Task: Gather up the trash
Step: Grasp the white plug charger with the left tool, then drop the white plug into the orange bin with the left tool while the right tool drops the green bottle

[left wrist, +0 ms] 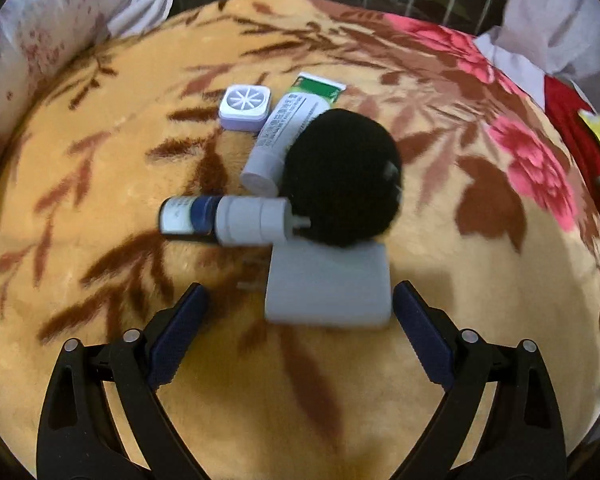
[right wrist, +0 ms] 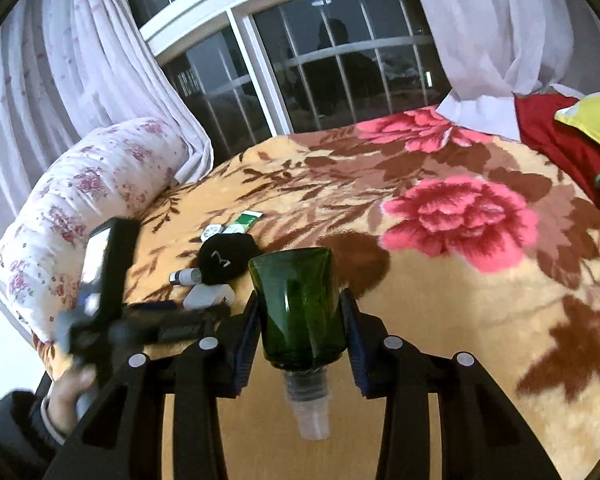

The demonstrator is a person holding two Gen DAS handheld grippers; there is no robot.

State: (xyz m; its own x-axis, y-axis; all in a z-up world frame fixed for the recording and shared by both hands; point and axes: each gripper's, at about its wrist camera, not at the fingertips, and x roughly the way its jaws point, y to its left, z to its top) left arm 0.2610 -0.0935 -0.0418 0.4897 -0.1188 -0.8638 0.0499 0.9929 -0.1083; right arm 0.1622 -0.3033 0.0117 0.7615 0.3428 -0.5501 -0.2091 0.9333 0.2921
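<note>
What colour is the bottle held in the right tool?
Dark translucent green, with a clear cap: the bottle shows best in the right wrist view, clamped in the right tool.

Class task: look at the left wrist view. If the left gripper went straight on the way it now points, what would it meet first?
Most likely the white block: it lies just ahead of the left gripper, between its open jaws. The black pompom lies beyond it. Depth is uncertain.
</note>
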